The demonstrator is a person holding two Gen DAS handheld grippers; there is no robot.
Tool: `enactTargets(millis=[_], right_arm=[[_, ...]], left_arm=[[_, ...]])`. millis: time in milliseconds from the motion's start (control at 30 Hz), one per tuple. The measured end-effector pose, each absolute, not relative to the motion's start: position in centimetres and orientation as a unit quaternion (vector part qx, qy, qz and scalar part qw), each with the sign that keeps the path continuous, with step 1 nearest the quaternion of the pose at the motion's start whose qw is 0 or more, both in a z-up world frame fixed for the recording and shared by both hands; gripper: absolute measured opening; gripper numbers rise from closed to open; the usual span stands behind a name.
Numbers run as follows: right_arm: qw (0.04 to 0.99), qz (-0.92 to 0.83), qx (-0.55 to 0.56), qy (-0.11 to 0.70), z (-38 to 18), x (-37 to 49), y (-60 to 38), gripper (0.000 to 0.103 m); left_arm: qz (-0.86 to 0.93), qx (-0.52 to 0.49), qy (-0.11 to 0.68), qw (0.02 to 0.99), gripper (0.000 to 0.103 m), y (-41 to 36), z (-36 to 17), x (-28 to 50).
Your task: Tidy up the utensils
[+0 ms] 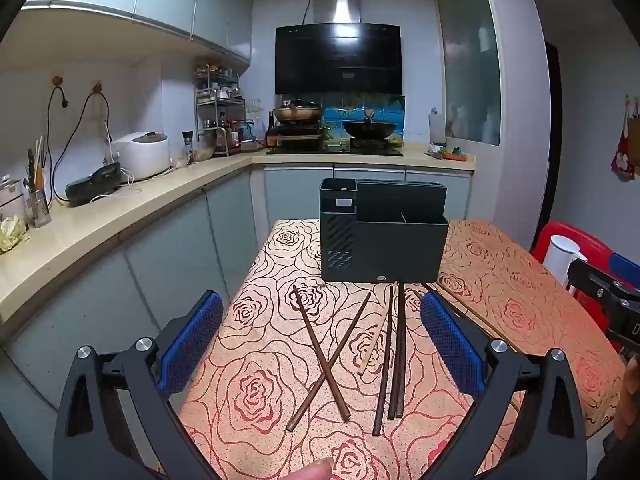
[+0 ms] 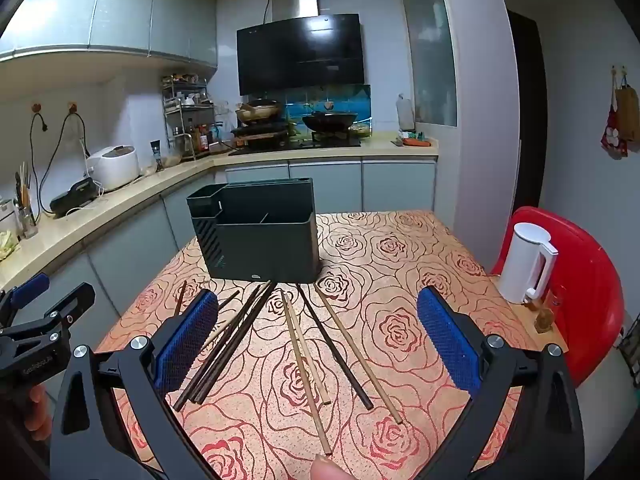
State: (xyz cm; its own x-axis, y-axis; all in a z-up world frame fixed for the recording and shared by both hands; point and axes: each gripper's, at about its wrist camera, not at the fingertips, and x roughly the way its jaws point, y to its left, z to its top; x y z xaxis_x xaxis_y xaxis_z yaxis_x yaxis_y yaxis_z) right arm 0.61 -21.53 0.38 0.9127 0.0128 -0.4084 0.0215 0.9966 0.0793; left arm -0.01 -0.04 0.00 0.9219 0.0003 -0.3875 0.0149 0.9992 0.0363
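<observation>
Both grippers hover with jaws spread wide, empty: left gripper [image 1: 322,332], right gripper [image 2: 318,330]. Loose chopsticks [image 2: 304,360] lie on the rose-patterned worktop [image 2: 400,248] between and beneath the jaws. Beyond them stands a dark utensil holder [image 1: 384,236], seemingly empty.

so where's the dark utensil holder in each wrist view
Left wrist: the utensil holder stands centre, slightly right, at the table's far edge, beyond the chopsticks.
Right wrist: the holder sits left of centre, chopsticks fanned in front of it.
Shared landmark: the black range hood on the back wall.
</observation>
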Motion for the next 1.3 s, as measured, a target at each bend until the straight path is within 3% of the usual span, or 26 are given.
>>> enactTargets(millis=[1300], right_arm=[[0.978,0.0,0.043,0.205,0.4,0.2,-21.2,0.096]], left_arm=[[-0.011,0.011,0.209,0.978,0.096,-0.4,-0.3,-0.2]])
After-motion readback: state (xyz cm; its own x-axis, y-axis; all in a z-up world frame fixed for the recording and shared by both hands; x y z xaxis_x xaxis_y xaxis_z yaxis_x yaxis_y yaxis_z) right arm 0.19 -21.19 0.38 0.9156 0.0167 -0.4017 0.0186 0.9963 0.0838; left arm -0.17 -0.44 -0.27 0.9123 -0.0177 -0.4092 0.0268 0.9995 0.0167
